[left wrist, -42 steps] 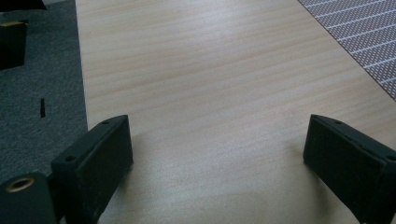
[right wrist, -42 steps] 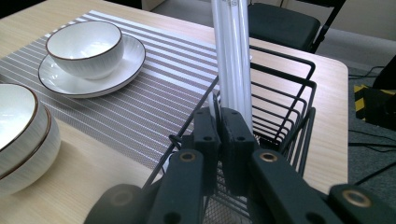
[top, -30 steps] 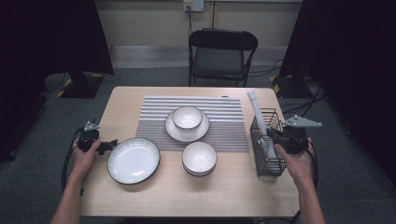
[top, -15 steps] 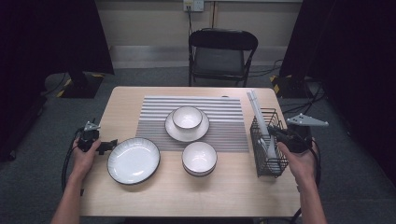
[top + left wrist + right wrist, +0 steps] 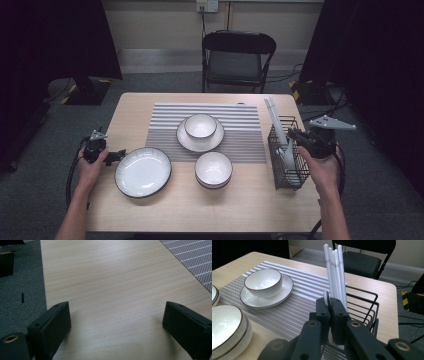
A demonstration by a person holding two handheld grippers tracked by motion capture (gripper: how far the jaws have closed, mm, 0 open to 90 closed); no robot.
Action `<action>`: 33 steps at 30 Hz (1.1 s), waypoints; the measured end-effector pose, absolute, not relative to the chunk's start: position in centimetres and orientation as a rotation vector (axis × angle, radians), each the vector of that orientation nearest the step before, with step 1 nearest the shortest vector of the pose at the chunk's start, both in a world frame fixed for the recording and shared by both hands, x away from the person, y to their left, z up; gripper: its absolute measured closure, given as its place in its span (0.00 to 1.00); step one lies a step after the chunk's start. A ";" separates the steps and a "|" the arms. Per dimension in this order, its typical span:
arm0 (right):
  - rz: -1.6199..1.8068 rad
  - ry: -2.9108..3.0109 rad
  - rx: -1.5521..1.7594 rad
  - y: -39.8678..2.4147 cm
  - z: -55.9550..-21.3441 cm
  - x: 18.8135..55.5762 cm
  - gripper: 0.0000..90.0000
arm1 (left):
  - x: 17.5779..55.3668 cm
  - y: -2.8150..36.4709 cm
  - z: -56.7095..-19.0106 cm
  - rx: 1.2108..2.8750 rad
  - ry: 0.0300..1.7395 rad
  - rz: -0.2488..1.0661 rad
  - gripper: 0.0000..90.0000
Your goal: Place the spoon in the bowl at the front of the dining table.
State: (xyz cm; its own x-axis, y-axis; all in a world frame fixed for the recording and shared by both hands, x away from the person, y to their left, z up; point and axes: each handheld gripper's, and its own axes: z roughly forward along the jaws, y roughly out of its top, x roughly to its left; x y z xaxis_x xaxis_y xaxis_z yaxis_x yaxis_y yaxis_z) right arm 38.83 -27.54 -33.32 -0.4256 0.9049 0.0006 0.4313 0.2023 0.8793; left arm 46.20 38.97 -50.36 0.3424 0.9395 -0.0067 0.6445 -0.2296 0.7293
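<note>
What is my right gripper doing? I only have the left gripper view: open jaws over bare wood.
Observer: The right gripper is shut on a thin white utensil that stands in the wire basket.
Operator: Anything else in that basket?
Observer: Tall white sticks stand just behind the utensil.
Operator: And what lies nearest my left gripper?
Observer: In the high view, a large white plate lies right beside the left gripper, on the side toward the table's middle.
</note>
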 end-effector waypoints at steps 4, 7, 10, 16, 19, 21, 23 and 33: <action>1.177 1.944 1.232 -27.3 -32.8 38.9 0.96 | 46.2 39.0 -50.4 1.967 1.381 0.590 0.08; 1.177 1.944 1.222 -27.0 -32.5 39.0 0.96 | 46.2 39.0 -50.4 1.966 1.382 0.590 0.08; 1.186 1.941 1.209 -26.9 -32.1 39.0 0.96 | 46.2 39.0 -50.4 1.966 1.381 0.590 0.08; 1.201 1.926 1.189 -27.0 -30.9 38.7 0.96 | 46.2 39.0 -50.4 1.967 1.381 0.590 0.08; 1.213 1.923 1.183 -26.9 -30.6 38.7 0.96 | 46.2 39.0 -50.4 1.967 1.381 0.590 0.08; 1.222 1.925 1.179 -26.7 -30.4 38.7 0.96 | 46.2 39.0 -50.4 1.967 1.381 0.591 0.08; 1.231 1.920 1.175 -26.5 -30.3 38.8 0.96 | 46.2 39.0 -50.4 1.967 1.381 0.591 0.08; 1.264 1.929 1.151 -25.2 -29.8 39.3 0.96 | 46.2 39.0 -50.4 1.967 1.382 0.590 0.08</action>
State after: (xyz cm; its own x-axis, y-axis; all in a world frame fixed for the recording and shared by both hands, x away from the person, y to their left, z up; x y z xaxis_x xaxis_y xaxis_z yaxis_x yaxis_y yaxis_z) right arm 39.27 -25.22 -29.76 -0.4772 0.8788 0.0036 0.3540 0.1885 0.9161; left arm 46.19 38.97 -50.35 0.3419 0.9397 -0.0065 0.6448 -0.2296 0.7290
